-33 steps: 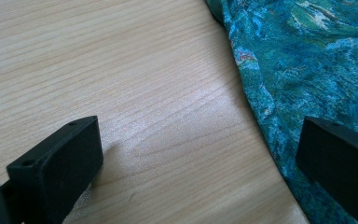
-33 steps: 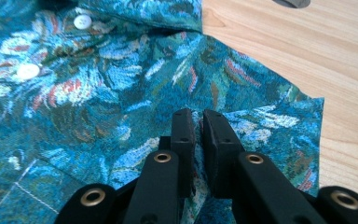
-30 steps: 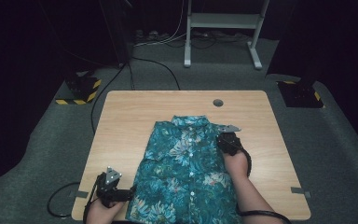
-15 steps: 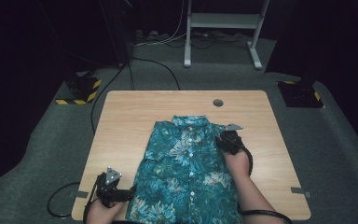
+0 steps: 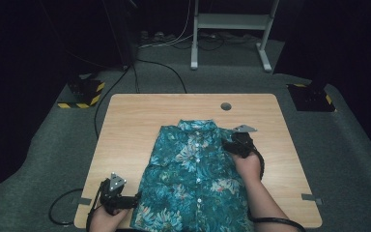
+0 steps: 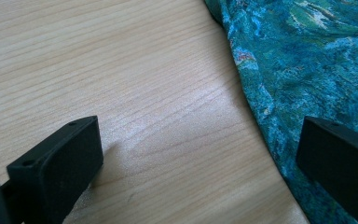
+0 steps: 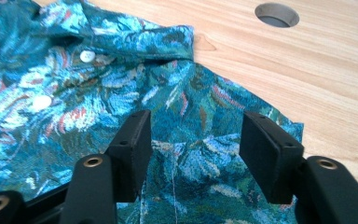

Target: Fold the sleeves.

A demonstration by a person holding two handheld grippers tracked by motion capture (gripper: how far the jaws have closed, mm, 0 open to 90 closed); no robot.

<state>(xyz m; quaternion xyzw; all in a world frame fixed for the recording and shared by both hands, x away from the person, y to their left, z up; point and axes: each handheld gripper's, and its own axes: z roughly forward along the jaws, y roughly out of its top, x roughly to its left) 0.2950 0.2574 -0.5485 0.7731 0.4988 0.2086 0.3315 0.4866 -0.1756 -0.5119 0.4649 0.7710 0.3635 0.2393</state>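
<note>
While the shirt (image 5: 193, 179) lies flat on the wooden bench (image 5: 125, 125), its long axis is seen running from the near edge toward the far side, with the collar (image 5: 197, 125) pointing away from the person and the hem hanging at the near edge. The button row is laid face up along that axis, close to the middle of the bench. At the near left corner, the left tool (image 5: 125, 200) is held just beside the shirt's left edge; in the left gripper view its jaws are spread wide, one over bare wood and the other over the fabric edge (image 6: 279, 70), with nothing clamped. At the shirt's right shoulder the right tool (image 5: 232, 145) is placed over a folded-in part of the cloth. Its jaws have just been opening, and in the right gripper view (image 7: 193, 149) they are seen parted, fabric lying between them without being pressed by the pads. A round hole (image 5: 226, 106) is seen in the bench beyond the collar.
</note>
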